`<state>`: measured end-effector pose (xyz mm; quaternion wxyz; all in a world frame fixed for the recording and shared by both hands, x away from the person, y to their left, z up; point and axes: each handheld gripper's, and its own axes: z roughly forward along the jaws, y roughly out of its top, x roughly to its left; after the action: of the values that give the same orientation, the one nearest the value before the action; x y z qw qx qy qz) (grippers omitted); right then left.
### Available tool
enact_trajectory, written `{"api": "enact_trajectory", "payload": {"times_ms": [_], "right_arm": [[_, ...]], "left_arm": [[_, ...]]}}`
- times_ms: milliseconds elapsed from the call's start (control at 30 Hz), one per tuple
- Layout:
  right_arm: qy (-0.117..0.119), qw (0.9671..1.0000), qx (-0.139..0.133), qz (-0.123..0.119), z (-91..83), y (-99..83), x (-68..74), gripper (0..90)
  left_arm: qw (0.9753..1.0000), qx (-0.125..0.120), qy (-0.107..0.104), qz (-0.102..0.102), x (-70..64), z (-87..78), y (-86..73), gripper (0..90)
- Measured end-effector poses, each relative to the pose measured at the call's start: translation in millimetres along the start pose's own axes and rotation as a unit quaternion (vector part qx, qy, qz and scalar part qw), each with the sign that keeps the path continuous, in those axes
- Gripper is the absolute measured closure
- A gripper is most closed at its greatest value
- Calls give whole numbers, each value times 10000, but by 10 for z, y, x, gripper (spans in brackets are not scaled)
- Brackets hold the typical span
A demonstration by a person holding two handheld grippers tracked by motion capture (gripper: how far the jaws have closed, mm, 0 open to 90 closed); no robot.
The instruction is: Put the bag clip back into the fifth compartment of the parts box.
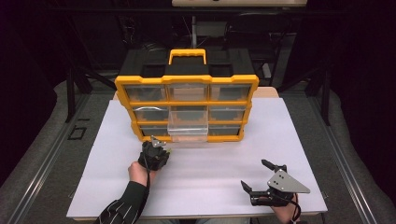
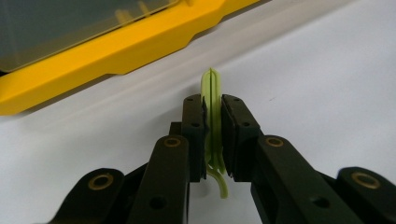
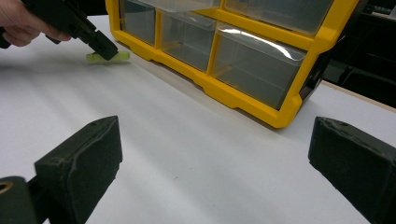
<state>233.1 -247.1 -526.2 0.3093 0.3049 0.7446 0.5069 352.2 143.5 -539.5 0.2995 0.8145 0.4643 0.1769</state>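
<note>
A yellow and black drawer organizer (image 1: 187,100) stands upright at the back of the white table (image 1: 201,182), with one clear drawer (image 1: 187,127) in the bottom middle pulled out. My left gripper (image 1: 161,148) sits just in front of the organizer's lower left corner, shut on a thin light-green plastic piece (image 2: 212,116) that lies low over the table. The same green piece (image 3: 108,57) appears far off in the right gripper view, under the left gripper's tip. My right gripper (image 1: 256,175) rests near the table's front right, open, with nothing between its fingers (image 3: 79,163).
The organizer's yellow frame (image 2: 116,51) runs close ahead of the left gripper. Its other clear drawers (image 3: 254,60) are closed. A black case with a yellow handle (image 1: 187,55) stands behind it. Dark floor and rails surround the table.
</note>
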Motion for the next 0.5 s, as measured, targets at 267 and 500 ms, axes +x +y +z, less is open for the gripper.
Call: {"api": "enact_trajectory", "payload": {"times_ms": [267,500], "right_arm": [[2,10000,28,13,12,-3,5,26],[-17,10000,66,9,11,-6,-2,26]], "left_arm": [[9999,-31,-119,119,33,-76,18,806],[9995,-48,-199,248,44,-137,40,806]]}}
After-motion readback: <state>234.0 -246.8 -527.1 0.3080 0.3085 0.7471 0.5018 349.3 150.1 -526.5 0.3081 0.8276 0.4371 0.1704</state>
